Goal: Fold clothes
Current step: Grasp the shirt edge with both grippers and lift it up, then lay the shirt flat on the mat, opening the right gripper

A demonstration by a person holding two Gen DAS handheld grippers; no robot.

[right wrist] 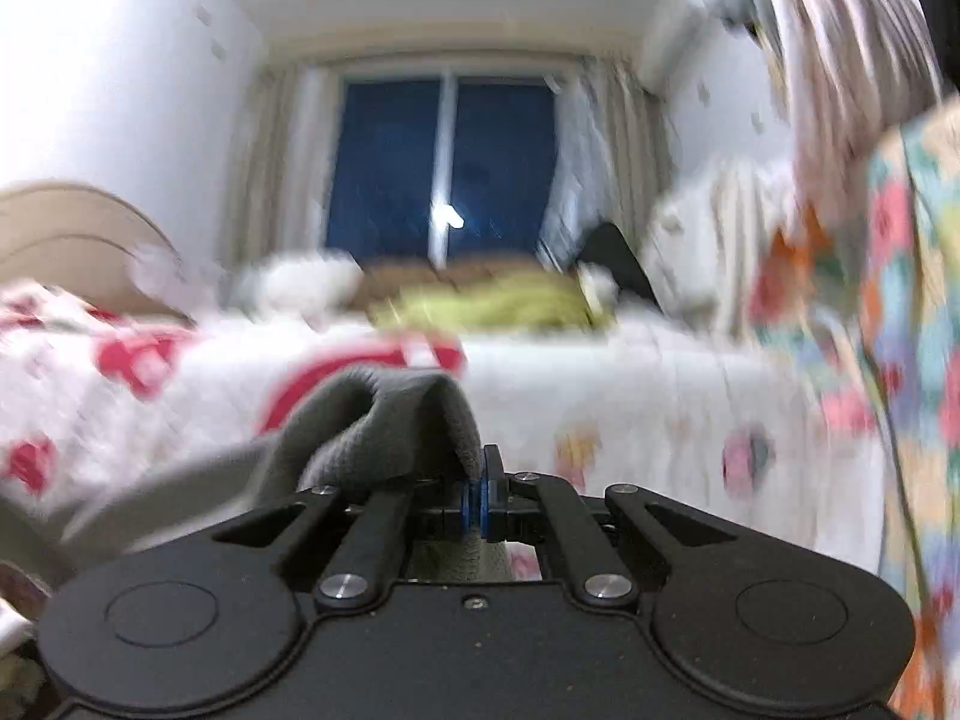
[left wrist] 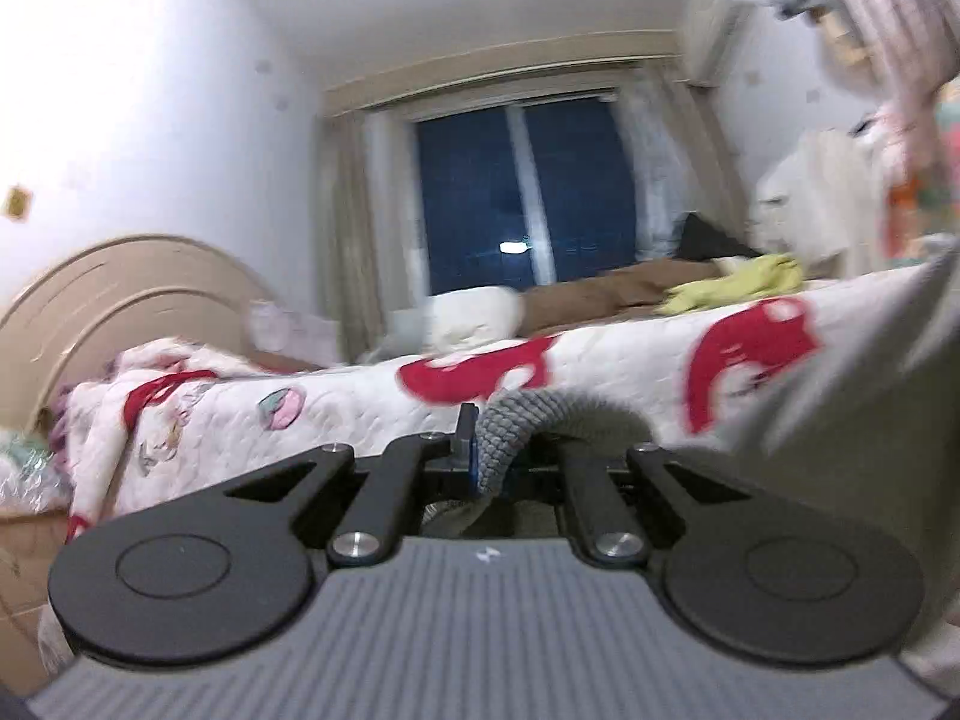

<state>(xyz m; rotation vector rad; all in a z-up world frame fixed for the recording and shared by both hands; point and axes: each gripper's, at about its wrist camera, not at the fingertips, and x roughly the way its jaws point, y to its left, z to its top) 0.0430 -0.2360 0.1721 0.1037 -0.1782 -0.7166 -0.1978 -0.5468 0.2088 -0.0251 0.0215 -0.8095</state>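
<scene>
One grey knitted garment (left wrist: 510, 420) is under handling, gripped at two places and held just in front of the bed edge. In the left wrist view its ribbed hem arches up out of the left gripper (left wrist: 480, 450), whose fingers are clenched on the knit, and the cloth then runs away to the right as a broad grey sheet; its long axis therefore lies roughly left to right, parallel to the near edge of the bed. In the right wrist view the same garment (right wrist: 384, 420) bunches up in a hump and trails off to the left, while the right gripper (right wrist: 480, 495) has its blue pads pressed together on a fold of it. Which end is collar or hem cannot be told. Behind lies one bed with a white quilt (left wrist: 360, 402) printed with red shapes. On it, counted: one brown item (left wrist: 606, 294), one yellow-green garment (left wrist: 738, 282), one white bundle (left wrist: 474, 312). One curved beige headboard (left wrist: 120, 300) stands at left, and one dark window (left wrist: 522, 204) between pale curtains faces the cameras. The right view is blurred.
</scene>
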